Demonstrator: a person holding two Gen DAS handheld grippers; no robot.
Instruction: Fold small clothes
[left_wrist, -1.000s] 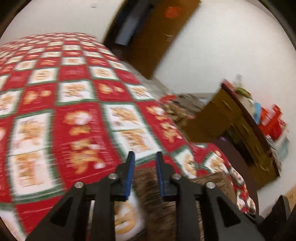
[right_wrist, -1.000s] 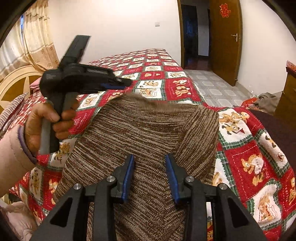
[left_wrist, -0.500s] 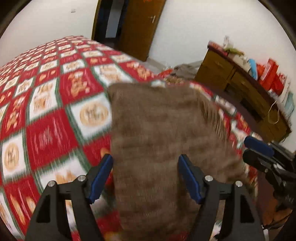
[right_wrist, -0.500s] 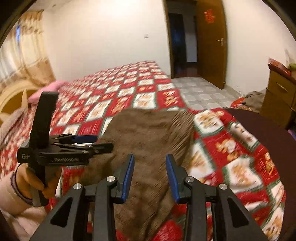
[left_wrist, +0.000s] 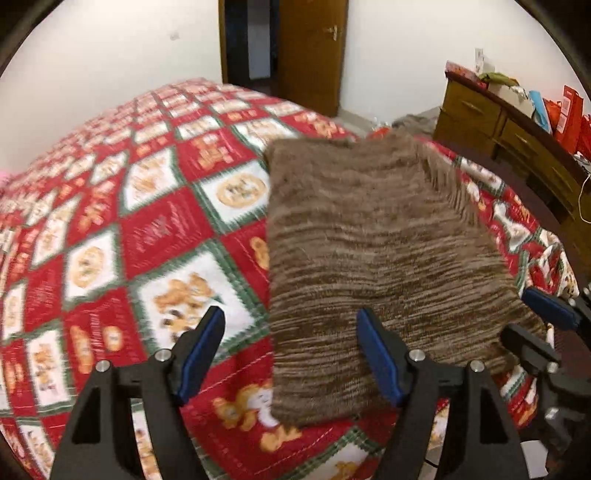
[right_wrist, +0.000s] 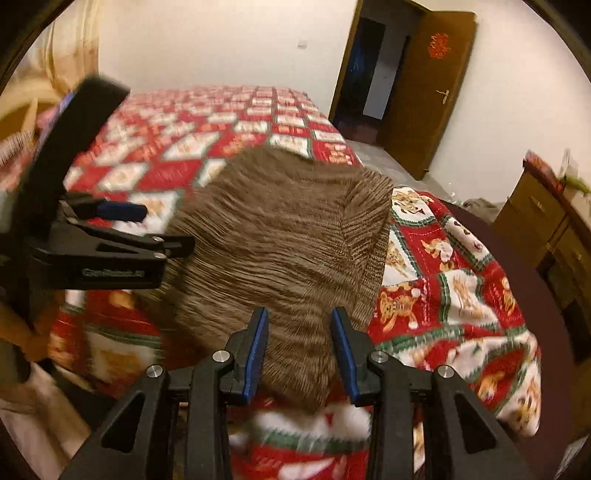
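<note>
The left gripper (left_wrist: 290, 356) had its jaws wide apart and empty, having let go of the folded brown marled knit garment (left_wrist: 369, 266), whose near left edge lay below them. White lettering on its body was too blurred to read. The garment lay flat on the red, white and green patchwork bedspread (left_wrist: 122, 236). The right gripper (right_wrist: 299, 354) hovered over the garment's near edge, jaws narrowly parted, gripping nothing.
</note>
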